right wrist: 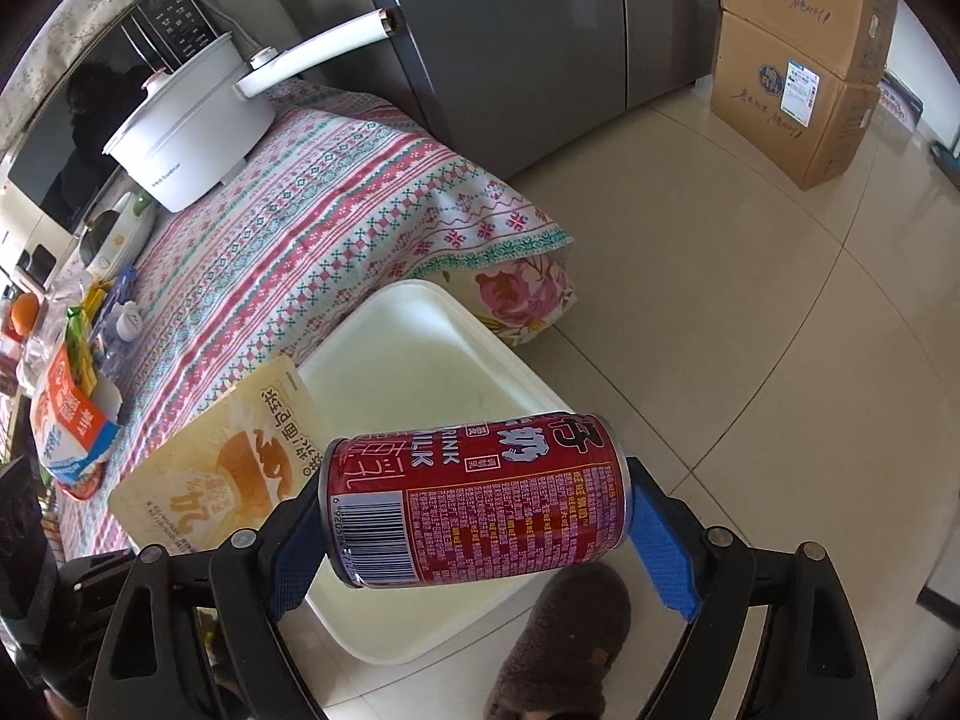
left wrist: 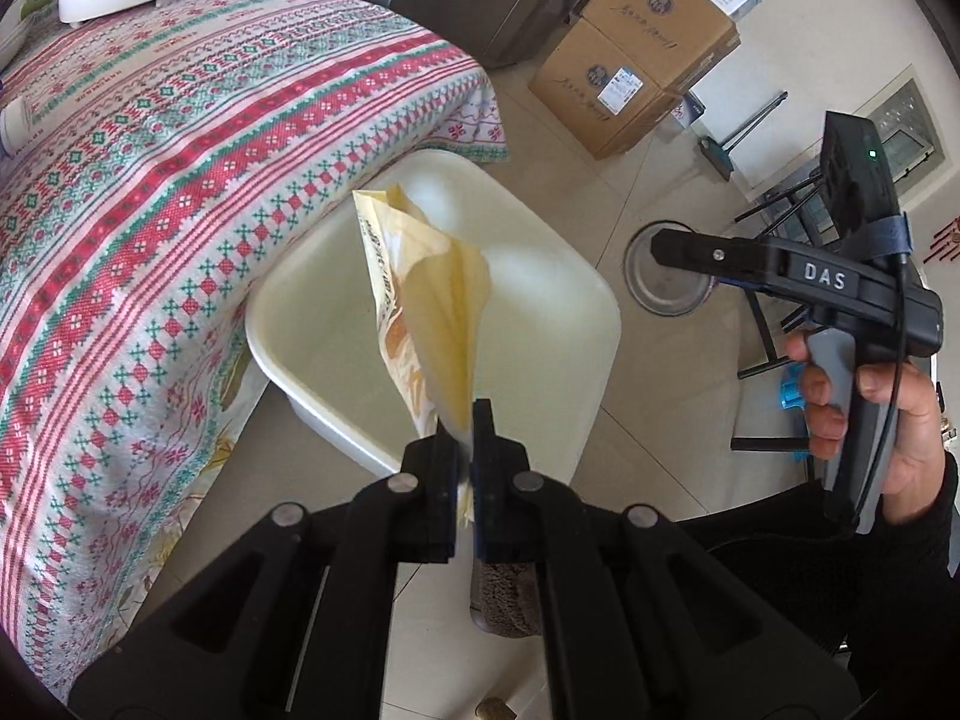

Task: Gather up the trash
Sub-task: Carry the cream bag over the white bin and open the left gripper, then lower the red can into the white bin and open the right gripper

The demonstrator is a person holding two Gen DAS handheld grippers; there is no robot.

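Observation:
My left gripper (left wrist: 465,426) is shut on a yellow snack bag (left wrist: 423,306) and holds it above the white plastic bin (left wrist: 594,300) on the floor. The bag also shows in the right wrist view (right wrist: 222,468), at the bin's left edge. My right gripper (right wrist: 474,510) is shut on a red milk drink can (right wrist: 474,501), held sideways by its two ends over the white bin (right wrist: 420,324). The right gripper's body shows in the left wrist view (left wrist: 840,282), held by a hand to the right of the bin.
A table with a patterned cloth (right wrist: 312,222) stands left of the bin, bearing a white pot (right wrist: 192,132), a torn carton (right wrist: 66,420) and other items. Stacked cardboard boxes (right wrist: 798,60) and a grey fridge (right wrist: 510,48) stand behind. A brown slipper (right wrist: 564,642) is near the bin.

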